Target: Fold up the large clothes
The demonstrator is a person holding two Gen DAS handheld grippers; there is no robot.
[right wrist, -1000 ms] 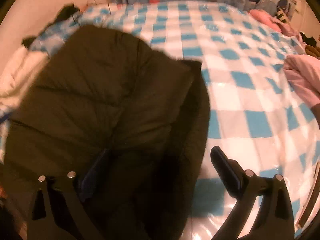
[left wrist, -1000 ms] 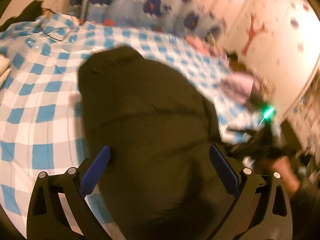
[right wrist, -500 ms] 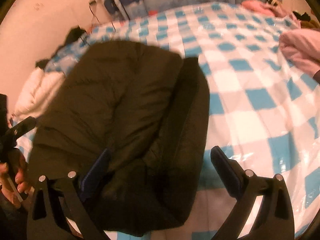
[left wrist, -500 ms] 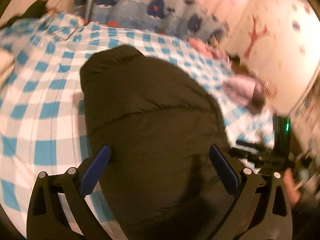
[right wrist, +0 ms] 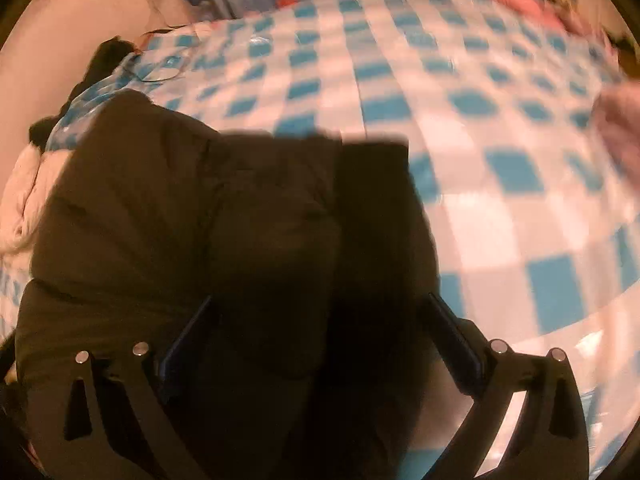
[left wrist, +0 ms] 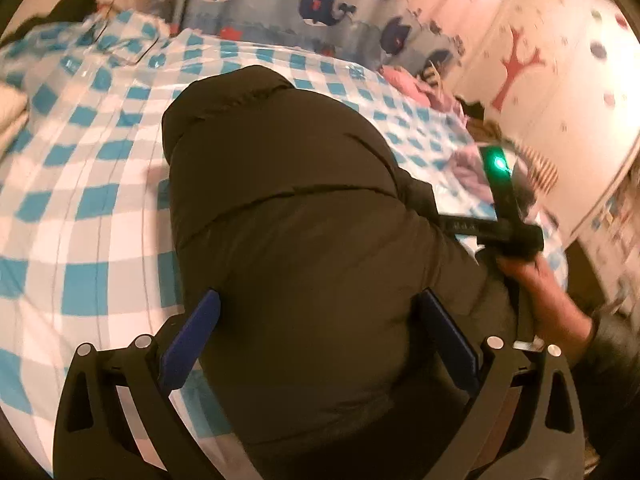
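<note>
I see my left gripper [left wrist: 316,344] with its jaws spread wide, holding nothing, straddling the near end of the puffy dark olive quilted jacket [left wrist: 304,232], which lies bundled on the bed's blue-and-white checked cover [left wrist: 80,208] and stretches ahead between the jaws. My right gripper [right wrist: 320,344] also has its jaws wide apart and empty, the same jacket beneath and ahead of them, bare cover off to their right.

A dark olive-brown puffer jacket [left wrist: 304,248] lies on a bedcover [left wrist: 80,208] checked in blue and white. At twelve o'clock hangs a pale blue curtain [left wrist: 320,4] printed with navy whales; at two o'clock, a pink cloth [left wrist: 404,80].
</note>
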